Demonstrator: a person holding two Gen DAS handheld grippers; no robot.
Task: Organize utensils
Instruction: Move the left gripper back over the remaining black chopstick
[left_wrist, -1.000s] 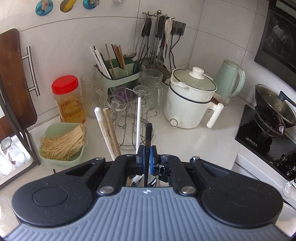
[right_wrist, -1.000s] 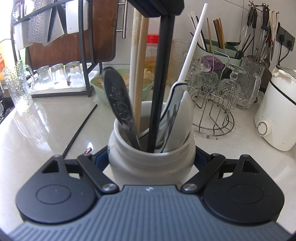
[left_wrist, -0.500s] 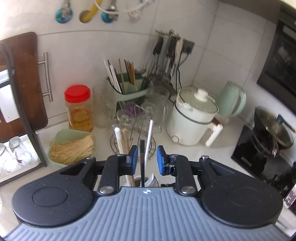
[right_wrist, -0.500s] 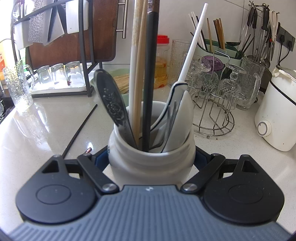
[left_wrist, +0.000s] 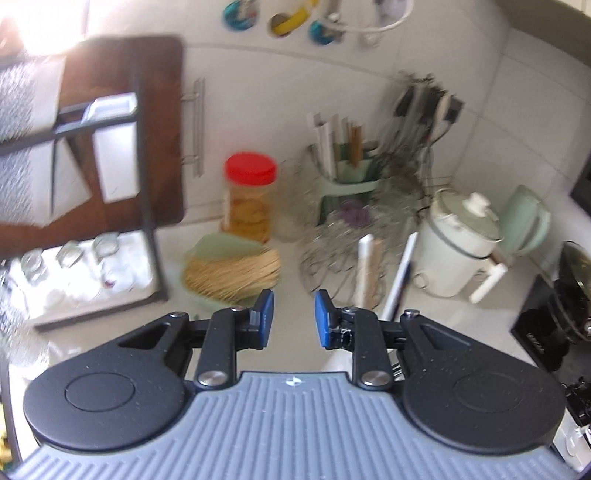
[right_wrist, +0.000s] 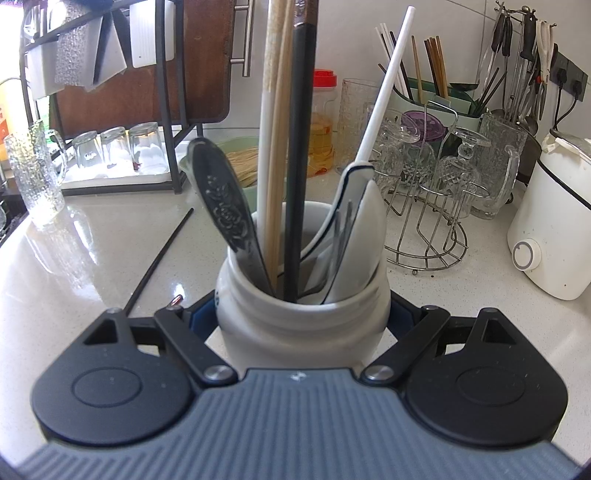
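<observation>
My right gripper (right_wrist: 301, 315) is shut on a white ceramic jar (right_wrist: 303, 332) standing on the counter. In the jar are a patterned metal spoon (right_wrist: 221, 199), a white and a wooden chopstick, a black chopstick (right_wrist: 301, 166), a white ceramic spoon (right_wrist: 358, 229) and a leaning white chopstick (right_wrist: 384, 92). A second black chopstick (right_wrist: 159, 258) lies on the counter left of the jar. My left gripper (left_wrist: 291, 317) is open over the counter, its jaws having just been opening, with nothing between them. The chopstick tips (left_wrist: 365, 266) rise to its right.
A wire rack of glasses (right_wrist: 424, 192) and a white cooker (right_wrist: 554, 221) stand to the right. A green bowl of noodles (left_wrist: 229, 266), a red-lidded jar (left_wrist: 251, 195) and a black dish rack (right_wrist: 173, 110) are at the left. A glass mug (right_wrist: 33, 173) stands far left.
My left gripper opened and let go of the black chopstick, which now stands in the jar. It then drew away to the left of the jar. The right gripper kept still.
</observation>
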